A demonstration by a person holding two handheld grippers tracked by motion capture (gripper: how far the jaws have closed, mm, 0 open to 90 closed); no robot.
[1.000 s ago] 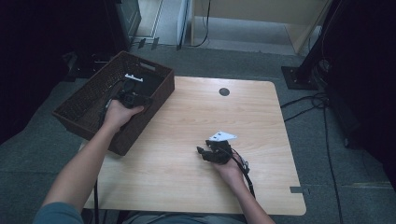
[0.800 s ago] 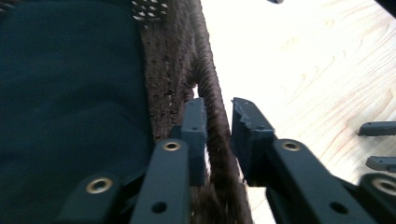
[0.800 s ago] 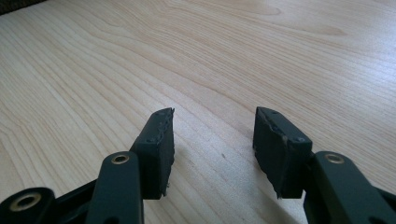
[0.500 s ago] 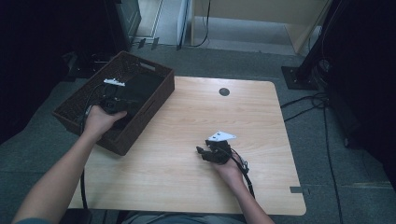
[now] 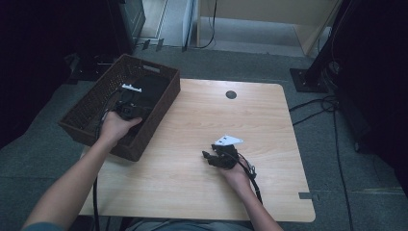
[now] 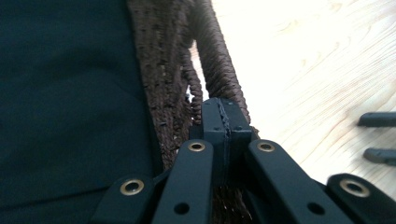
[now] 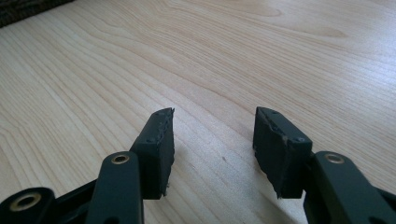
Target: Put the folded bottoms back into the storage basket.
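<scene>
From the high view, the dark brown woven wicker basket (image 5: 91, 103) sits across the far-left corner of the pale wooden desk (image 5: 269, 125) and overhangs its left edge. A flat black item (image 5: 155, 89) lies inside it, against the wall nearest the desk's middle. My left tool (image 5: 131, 98) is down inside the basket next to that item. Compared with half a second ago, it has slid across the basket towards the desk-side wall. My right tool (image 5: 208, 156) rests low over the desk towards the near edge, well apart from the basket, in the same spot as a second ago.

In the left gripper view, the left tool (image 6: 222, 105) has just been closing, and its two black jaws now stand pressed flat together. I can see nothing between the pads. The basket's woven wall (image 6: 187, 70) is right behind the tips, and the black item (image 6: 70, 93) lies off to one side, outside the jaws. I judge that this squeeze caught nothing, so picking up the black item will probably call for reopening and lining up again.

In the right gripper view, the right tool (image 7: 212, 121) has its jaws spread apart over bare wood grain with nothing between them. It is idle and ready to take or steady whatever comes out of the basket.
</scene>
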